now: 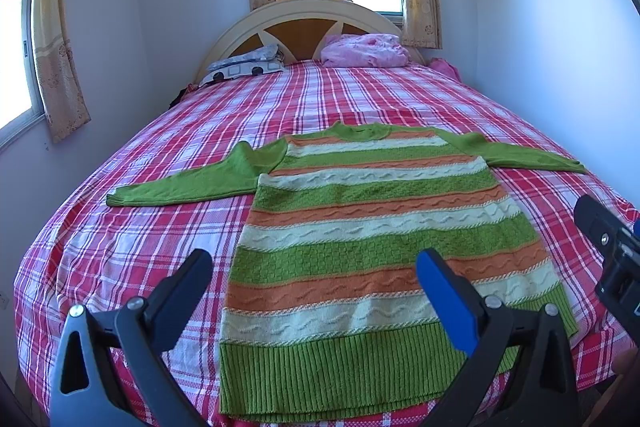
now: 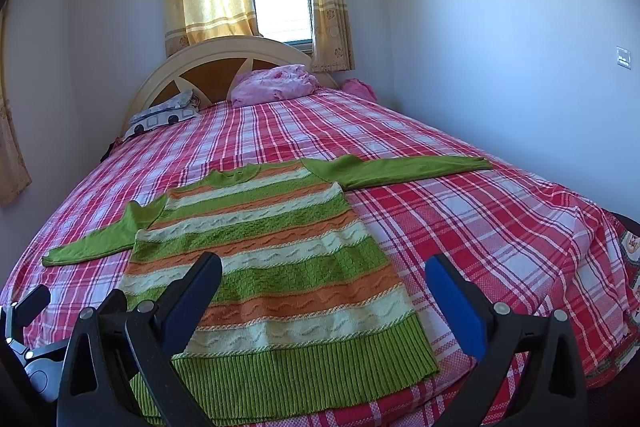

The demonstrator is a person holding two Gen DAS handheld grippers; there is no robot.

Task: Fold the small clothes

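A knitted sweater (image 1: 372, 227) with green, orange and cream stripes lies flat on the bed, collar far, ribbed green hem near me, both green sleeves spread sideways. It also shows in the right wrist view (image 2: 276, 259). My left gripper (image 1: 316, 267) is open and empty above the hem's left part. My right gripper (image 2: 324, 271) is open and empty above the hem's right corner. The right gripper's body (image 1: 612, 243) shows at the right edge of the left wrist view. The left gripper's body (image 2: 28, 323) shows at the lower left of the right wrist view.
The bed has a red and white plaid sheet (image 1: 160, 227). A patterned pillow (image 1: 244, 65) and a pink bundle (image 1: 364, 51) lie by the headboard (image 1: 304, 15). Walls stand close on the left and right. Curtained windows are behind the headboard and on the left.
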